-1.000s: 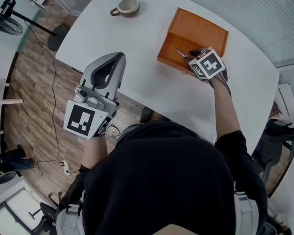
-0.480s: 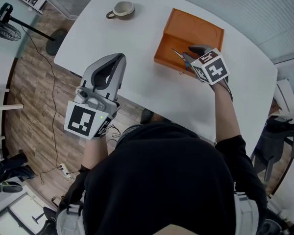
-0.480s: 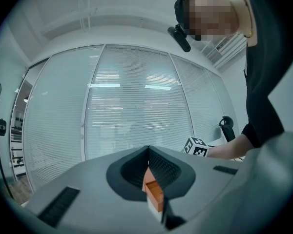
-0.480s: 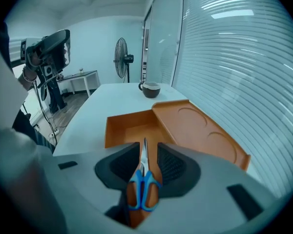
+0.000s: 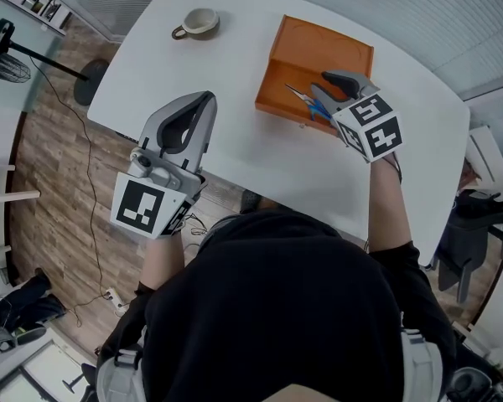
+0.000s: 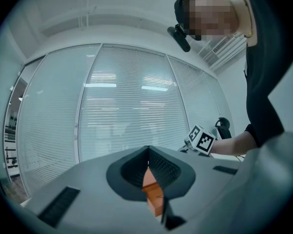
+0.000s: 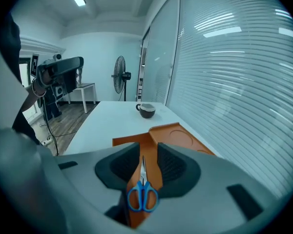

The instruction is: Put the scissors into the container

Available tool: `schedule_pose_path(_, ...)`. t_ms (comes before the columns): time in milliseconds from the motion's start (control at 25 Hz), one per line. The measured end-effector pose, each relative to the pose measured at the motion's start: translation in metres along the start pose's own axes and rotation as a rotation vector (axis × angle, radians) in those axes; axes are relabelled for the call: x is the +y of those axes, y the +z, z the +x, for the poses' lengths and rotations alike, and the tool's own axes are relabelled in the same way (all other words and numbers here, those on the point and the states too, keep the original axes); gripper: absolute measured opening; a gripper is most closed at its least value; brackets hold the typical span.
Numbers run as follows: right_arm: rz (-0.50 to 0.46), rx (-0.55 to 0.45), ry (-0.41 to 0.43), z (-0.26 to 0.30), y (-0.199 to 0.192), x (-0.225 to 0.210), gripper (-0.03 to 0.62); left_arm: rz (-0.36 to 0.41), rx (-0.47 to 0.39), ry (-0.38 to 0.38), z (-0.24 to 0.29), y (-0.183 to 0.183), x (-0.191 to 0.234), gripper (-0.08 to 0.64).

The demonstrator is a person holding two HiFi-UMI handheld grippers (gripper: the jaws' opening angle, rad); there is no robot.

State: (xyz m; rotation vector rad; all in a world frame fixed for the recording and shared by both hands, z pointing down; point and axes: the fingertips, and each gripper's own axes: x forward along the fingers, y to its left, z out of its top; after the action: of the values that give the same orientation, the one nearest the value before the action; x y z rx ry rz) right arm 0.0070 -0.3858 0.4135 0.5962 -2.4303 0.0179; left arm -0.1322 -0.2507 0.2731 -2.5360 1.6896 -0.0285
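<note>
Blue-handled scissors (image 5: 307, 101) lie flat on the floor of the orange container (image 5: 319, 50), blades pointing toward its left wall. My right gripper (image 5: 333, 90) hovers over the container's near right part, just behind the handles. In the right gripper view the scissors (image 7: 142, 192) lie below the gap between the jaws of the right gripper (image 7: 149, 156). The pads do not touch them, and the jaws are closing. The container (image 7: 186, 143) stretches ahead. My left gripper (image 5: 198, 107) is held over the table's near edge, shut and empty; the left gripper (image 6: 149, 165) shows only a thin slit.
A white table (image 5: 235, 145) carries the container and a mug (image 5: 199, 22) at its far left, which appears as the mug (image 7: 146, 110) beyond the container. A standing fan (image 5: 7, 50) and cables are on the wooden floor at the left. A chair (image 5: 478, 216) stands at the right.
My right gripper has drawn back from the container toward me, and the scissors now lie uncovered on the container floor. The left gripper has stayed in place.
</note>
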Motion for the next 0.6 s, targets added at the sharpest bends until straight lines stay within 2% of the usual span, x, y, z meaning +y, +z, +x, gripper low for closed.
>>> schedule_pose_path(280, 0.019, -0.122, -0.011, -0.026, 0.031, 0.002, 0.115, -0.001, -0.011, -0.027, 0.008, 0.004, -0.003, 0.011)
schedule_pose_path(600, 0.027, -0.22, -0.037, -0.045, 0.048, 0.002, 0.103, 0.007, -0.012, -0.053, 0.015, 0.006, -0.005, 0.011)
